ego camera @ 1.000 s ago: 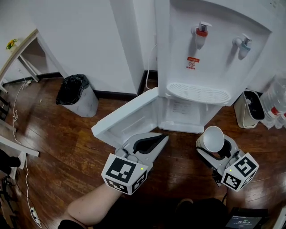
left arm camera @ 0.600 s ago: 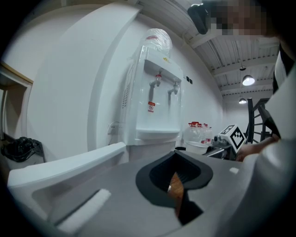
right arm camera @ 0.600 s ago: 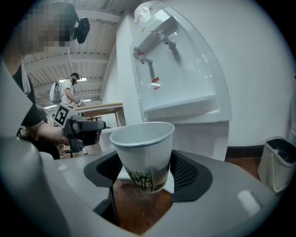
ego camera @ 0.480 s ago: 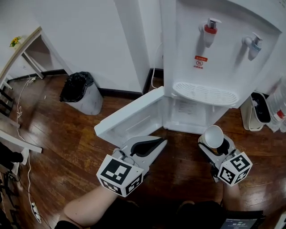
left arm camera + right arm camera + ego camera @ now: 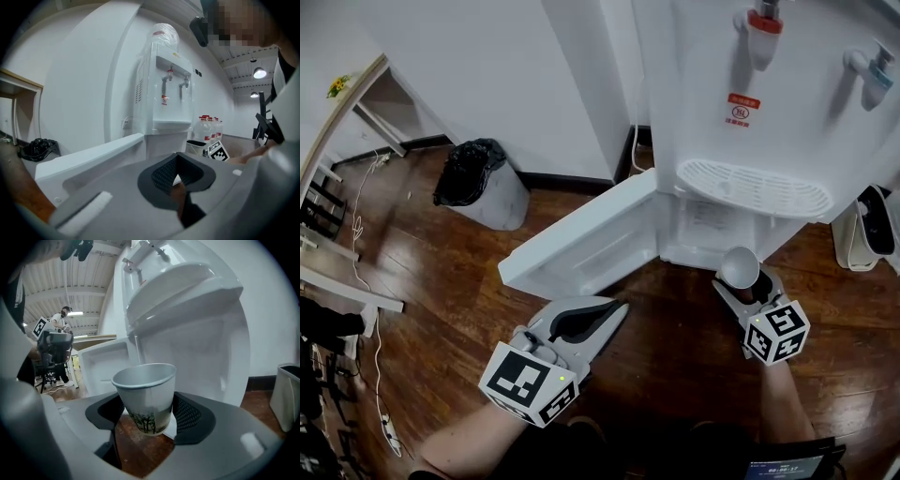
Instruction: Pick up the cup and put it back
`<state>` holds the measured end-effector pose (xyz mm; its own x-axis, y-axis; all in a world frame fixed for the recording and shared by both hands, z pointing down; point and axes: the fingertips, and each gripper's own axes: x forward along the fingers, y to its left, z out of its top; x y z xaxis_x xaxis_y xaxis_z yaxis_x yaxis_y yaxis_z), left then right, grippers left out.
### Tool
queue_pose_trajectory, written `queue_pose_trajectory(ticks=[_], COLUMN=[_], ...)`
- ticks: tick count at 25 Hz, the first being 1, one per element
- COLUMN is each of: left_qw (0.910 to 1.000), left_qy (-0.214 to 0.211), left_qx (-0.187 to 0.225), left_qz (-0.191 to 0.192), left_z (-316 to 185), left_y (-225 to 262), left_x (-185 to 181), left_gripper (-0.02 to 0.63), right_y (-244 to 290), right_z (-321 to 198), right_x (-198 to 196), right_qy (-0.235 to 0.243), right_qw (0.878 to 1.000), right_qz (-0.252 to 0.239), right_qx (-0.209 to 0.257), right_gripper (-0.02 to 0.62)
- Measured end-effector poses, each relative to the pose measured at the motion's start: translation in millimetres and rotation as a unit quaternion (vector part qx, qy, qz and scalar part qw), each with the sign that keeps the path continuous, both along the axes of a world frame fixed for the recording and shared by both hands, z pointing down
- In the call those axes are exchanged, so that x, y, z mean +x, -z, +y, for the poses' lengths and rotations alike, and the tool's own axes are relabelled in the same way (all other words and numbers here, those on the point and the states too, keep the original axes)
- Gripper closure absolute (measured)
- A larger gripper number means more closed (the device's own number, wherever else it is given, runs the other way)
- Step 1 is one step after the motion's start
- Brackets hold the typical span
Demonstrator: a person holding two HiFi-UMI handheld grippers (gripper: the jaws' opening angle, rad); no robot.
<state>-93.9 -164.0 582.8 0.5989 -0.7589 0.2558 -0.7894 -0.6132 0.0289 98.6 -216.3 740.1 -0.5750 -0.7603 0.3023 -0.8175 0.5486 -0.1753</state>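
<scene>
A white paper cup (image 5: 147,394) with a dark tree print near its base sits upright between the pads of my right gripper (image 5: 147,414), which is shut on it. In the head view the cup (image 5: 739,267) and right gripper (image 5: 743,283) hang just in front of the open lower compartment (image 5: 712,230) of the white water dispenser (image 5: 750,112). The compartment door (image 5: 581,246) is swung out to the left. My left gripper (image 5: 612,311) hovers over the wood floor below that door, jaws together and holding nothing. In its own view the left gripper (image 5: 178,163) points at the dispenser (image 5: 168,103).
A bin with a black bag (image 5: 478,183) stands by the wall at the left. A small white bin (image 5: 869,225) is right of the dispenser. A table edge (image 5: 342,103) and floor cables (image 5: 356,234) lie far left. Water bottles (image 5: 208,129) stand beyond the dispenser.
My right gripper has carried the cup forward, closer to the open lower compartment. The left gripper has slid back and to the left. The head view has shifted, so the dispenser looks nearer.
</scene>
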Motion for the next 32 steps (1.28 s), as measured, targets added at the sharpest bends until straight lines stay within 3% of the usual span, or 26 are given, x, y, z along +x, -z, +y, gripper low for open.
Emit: queue_pose_trajectory(ticks=[14,19,26,32], left_qw=[0.9976,0.9967,0.9942,0.9913], left_qy=[0.04,0.062,0.079,0.103], left_qx=[-0.031,-0.029,-0.036,-0.023], left_qz=[-0.048,-0.043,-0.064,-0.079], left_z=[3.4,5.2,15.6,16.5], left_y=[-24.8,-17.2,-18.7,-11.3], left_x=[-20.5,-30.6,-41.2,-63.1], left_gripper=[0.604,0.604,0.604,0.604], right_y=[-67.0,-84.1,-107.9,-123.7], right_z=[-98.3,-124.6,-160.1,-187.6], right_x=[-11.0,-14.8,-13.5,-18.8], right_qy=[-0.021,-0.034,-0.058,-0.069], right_qw=[1.0,0.999,0.998,0.997], right_qz=[0.0,-0.01,-0.027,-0.011], right_qx=[0.004,-0.003,-0.022,-0.03], right_gripper=[0.279,0.279,0.279,0.279])
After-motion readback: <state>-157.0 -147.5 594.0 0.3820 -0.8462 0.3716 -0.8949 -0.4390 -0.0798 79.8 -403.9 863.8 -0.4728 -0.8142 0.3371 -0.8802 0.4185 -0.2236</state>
